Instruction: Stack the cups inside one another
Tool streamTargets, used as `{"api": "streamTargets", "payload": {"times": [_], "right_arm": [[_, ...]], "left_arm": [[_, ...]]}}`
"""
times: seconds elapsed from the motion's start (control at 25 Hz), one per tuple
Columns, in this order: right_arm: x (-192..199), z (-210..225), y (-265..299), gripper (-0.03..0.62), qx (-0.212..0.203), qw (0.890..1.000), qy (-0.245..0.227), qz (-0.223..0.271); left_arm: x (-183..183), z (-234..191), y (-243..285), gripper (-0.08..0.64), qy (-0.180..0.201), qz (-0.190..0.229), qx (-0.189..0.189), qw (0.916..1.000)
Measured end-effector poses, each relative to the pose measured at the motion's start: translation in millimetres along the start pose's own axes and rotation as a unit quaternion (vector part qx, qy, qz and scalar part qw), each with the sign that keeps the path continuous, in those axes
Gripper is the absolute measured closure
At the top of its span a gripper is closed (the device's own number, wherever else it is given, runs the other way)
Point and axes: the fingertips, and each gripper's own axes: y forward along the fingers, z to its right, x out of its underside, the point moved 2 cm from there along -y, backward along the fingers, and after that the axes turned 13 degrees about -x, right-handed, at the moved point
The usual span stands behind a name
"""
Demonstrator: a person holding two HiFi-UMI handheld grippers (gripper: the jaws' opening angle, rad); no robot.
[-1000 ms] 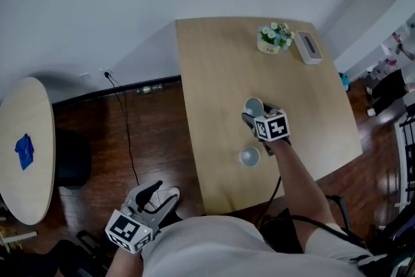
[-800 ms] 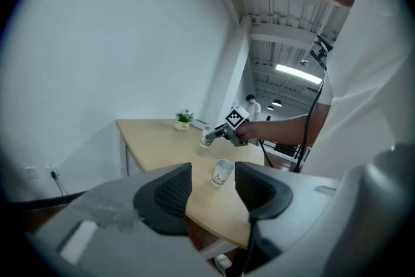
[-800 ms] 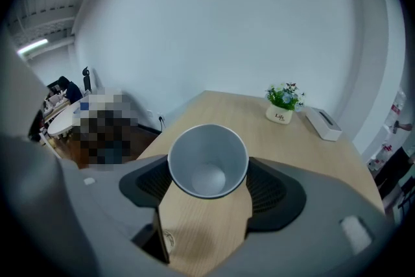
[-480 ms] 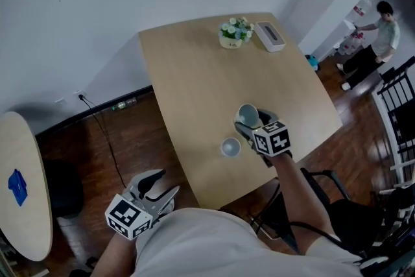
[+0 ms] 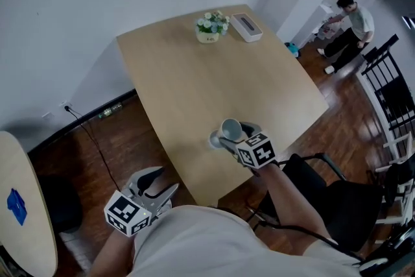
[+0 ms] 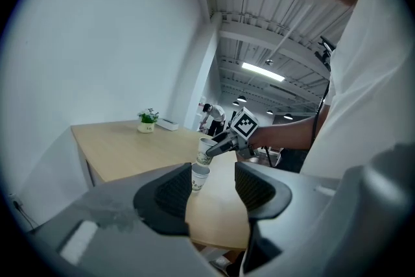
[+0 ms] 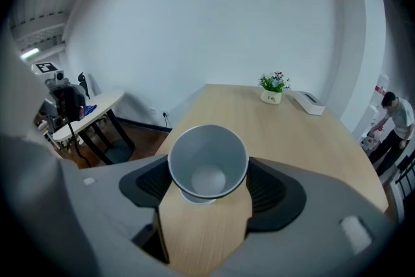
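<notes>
I hold a white paper cup [image 5: 229, 128] in my right gripper [image 5: 233, 137], shut on it and tilted over the near part of the wooden table [image 5: 194, 81]. A second cup [image 5: 214, 139] stands on the table just under and left of it. In the right gripper view the held cup [image 7: 207, 168] sits mouth-up between the jaws of the right gripper [image 7: 209, 182], with the other cup's rim [image 7: 196, 200] peeking out below. My left gripper [image 5: 163, 181] hangs open beside the table, over the floor. In its own view, the left gripper [image 6: 214, 188] holds nothing; both cups [image 6: 200, 176] show far off.
A small potted plant [image 5: 209, 26] and a white box [image 5: 246, 25] stand at the table's far edge. A black chair [image 5: 324, 185] is by my right arm, more chairs [image 5: 395, 100] at right. A person [image 5: 347, 19] bends over far right. A round table [image 5: 19, 204] is at left.
My right gripper has carried its cup toward the near left until it sits just over the standing cup. My head has turned, shifting the view. The left gripper stays low and open.
</notes>
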Motion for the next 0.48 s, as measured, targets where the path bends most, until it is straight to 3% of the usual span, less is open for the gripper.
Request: {"api": "streamTargets", "payload": {"times": [0.48], "right_arm": [[23, -6, 21, 0.206, -0.004, 1.0, 0.027, -0.015]], "left_arm": [[11, -3, -26, 0.339, -0.005, 0.0, -0.006, 1.0]]}}
